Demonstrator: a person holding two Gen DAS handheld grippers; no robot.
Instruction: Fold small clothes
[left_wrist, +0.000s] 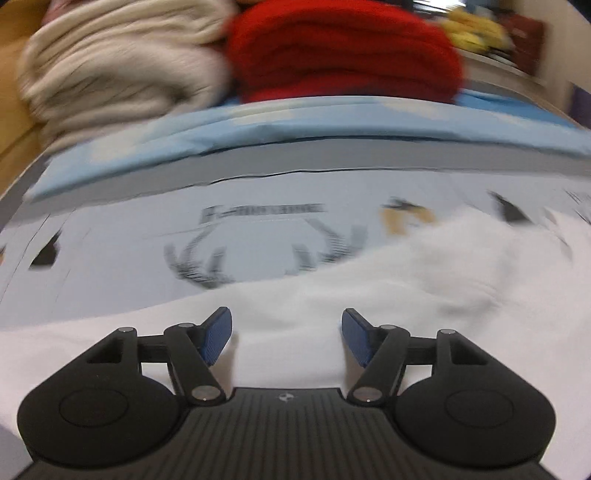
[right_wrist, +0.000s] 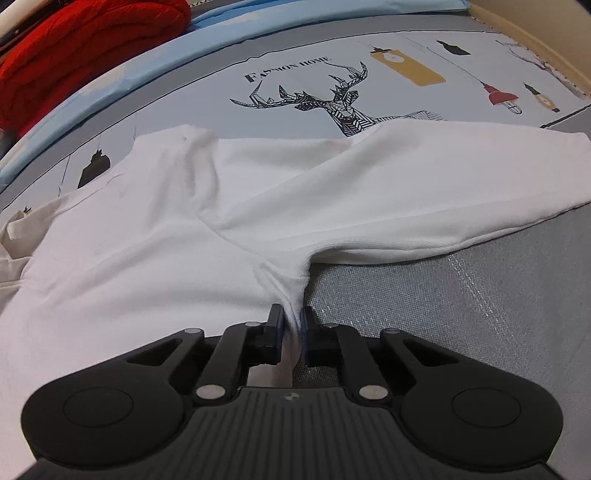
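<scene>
A grey printed cloth (right_wrist: 424, 280) covers the work surface, with a geometric deer drawing (right_wrist: 325, 101) and hanging-lamp motifs on its paler panel. On it lies the white garment (right_wrist: 166, 229), spread out and wrinkled, one sleeve reaching toward the right in the right wrist view and overlapping the lower part of the deer. Beyond the cloth's far edge runs a light blue sheet (left_wrist: 295, 125), and on that sit a folded red knit (left_wrist: 343, 51) and a cream knit bundle (left_wrist: 118, 66) side by side, well apart from the garment. The right gripper (right_wrist: 293, 325) is clamped on a bunched fold of the garment near the sleeve's underside. The left gripper (left_wrist: 286, 332) hovers over white fabric, its blue pads (left_wrist: 218, 336) spread apart with nothing pinched.
</scene>
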